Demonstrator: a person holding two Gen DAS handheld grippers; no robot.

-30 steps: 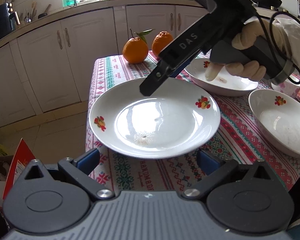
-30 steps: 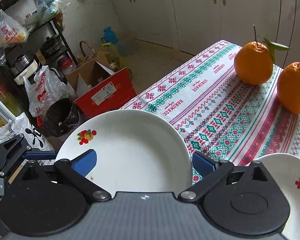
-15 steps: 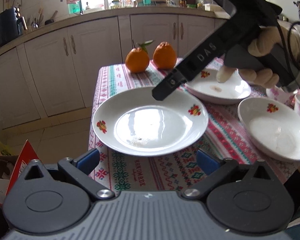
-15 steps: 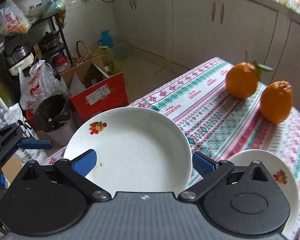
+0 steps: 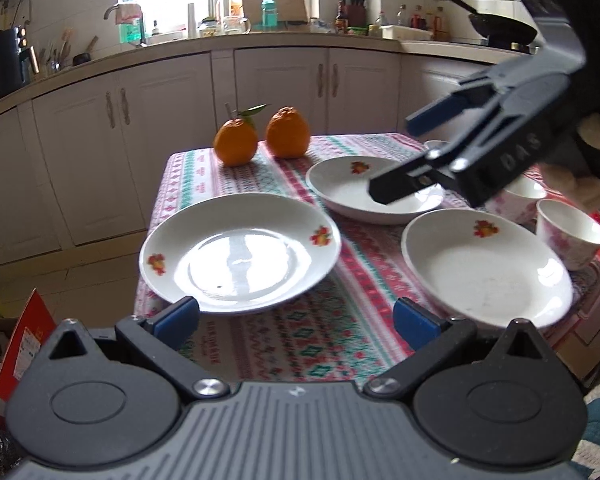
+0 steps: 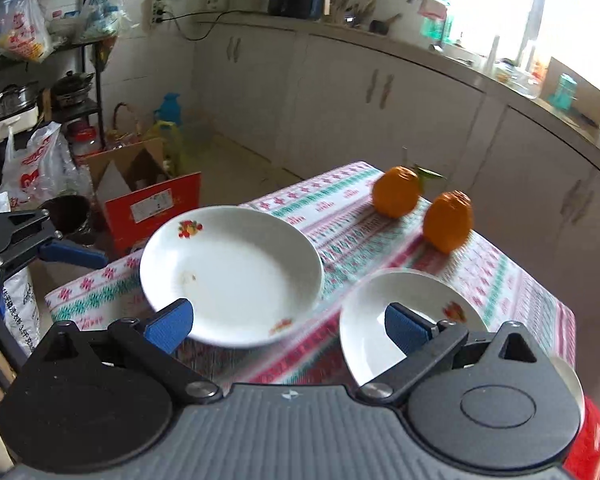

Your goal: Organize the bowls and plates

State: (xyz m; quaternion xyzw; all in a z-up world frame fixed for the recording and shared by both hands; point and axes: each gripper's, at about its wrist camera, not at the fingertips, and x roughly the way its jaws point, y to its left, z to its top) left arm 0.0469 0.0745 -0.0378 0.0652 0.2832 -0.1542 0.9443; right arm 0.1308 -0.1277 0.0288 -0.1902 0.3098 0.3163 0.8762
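Note:
Three white plates with fruit prints lie on the patterned tablecloth (image 5: 340,336): a large one (image 5: 240,252) at the near left corner, one (image 5: 364,192) behind it, one (image 5: 488,268) at the right. Two small white cups (image 5: 572,236) stand at the far right. My left gripper (image 5: 296,320) is open and empty, low in front of the large plate. My right gripper (image 5: 396,160) is open, raised above the back plate. In the right wrist view the large plate (image 6: 232,276) and the back plate (image 6: 400,320) lie under my open right gripper (image 6: 288,324).
Two oranges (image 5: 260,138) sit at the table's far edge. White kitchen cabinets (image 5: 284,80) and a cluttered counter stand behind. A red cardboard box (image 6: 152,204) and bags lie on the floor left of the table.
Both grippers have pulled back and up from the large plate. My right gripper moved right, from over the large plate to over the back plate. Both stayed open.

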